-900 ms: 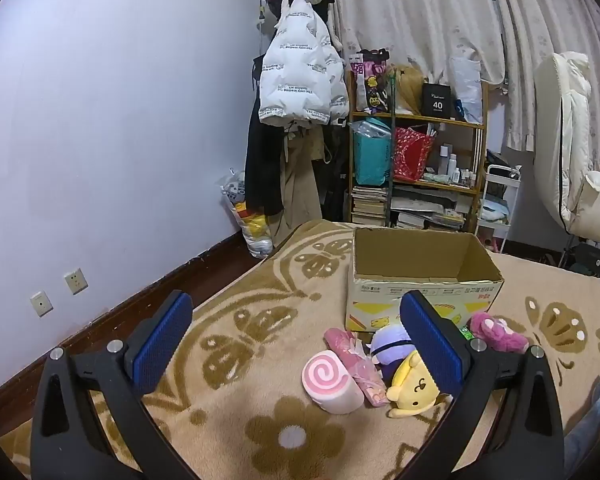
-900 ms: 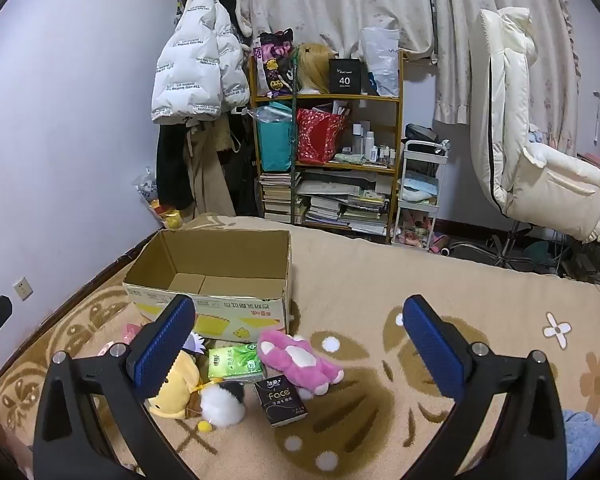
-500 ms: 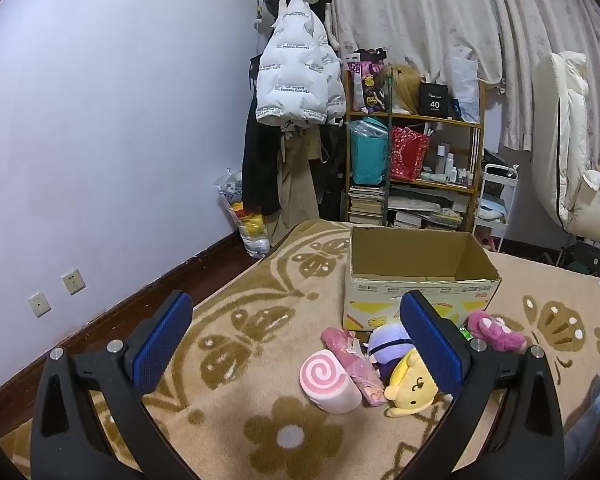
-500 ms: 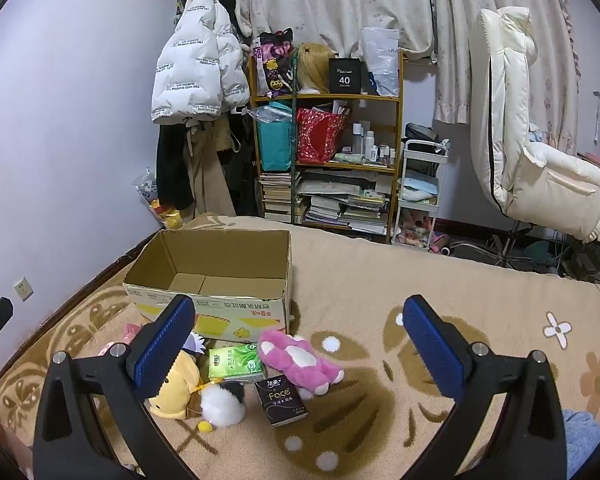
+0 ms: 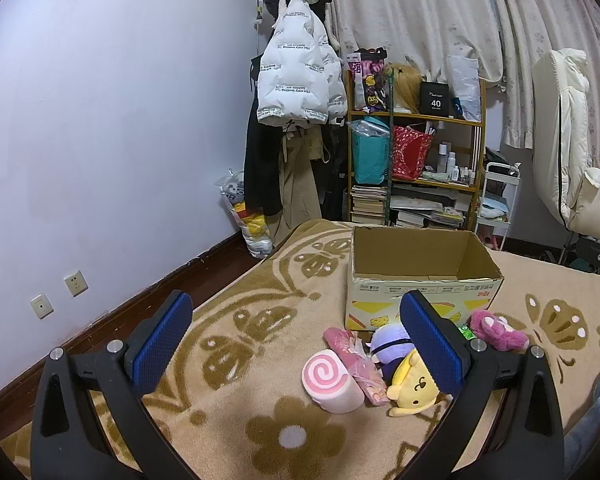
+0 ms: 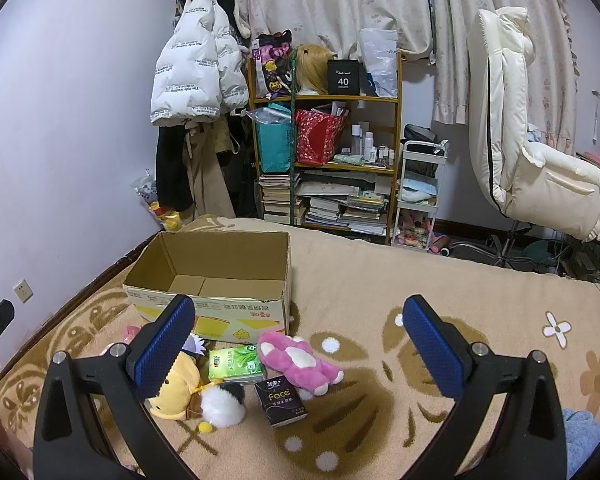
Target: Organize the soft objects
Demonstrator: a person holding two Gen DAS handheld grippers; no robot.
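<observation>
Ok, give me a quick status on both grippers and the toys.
Left gripper open, empty. Right gripper open, empty. Cardboard box empty; pink plush and yellow plush on rug in front. Nothing blocking.

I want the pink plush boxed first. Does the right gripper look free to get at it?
Probably yes. The right gripper is open and holds nothing, and the pink plush lies uncovered on the carpet ahead of it. The green tissue pack and black tissue pack lie close beside it.
</observation>
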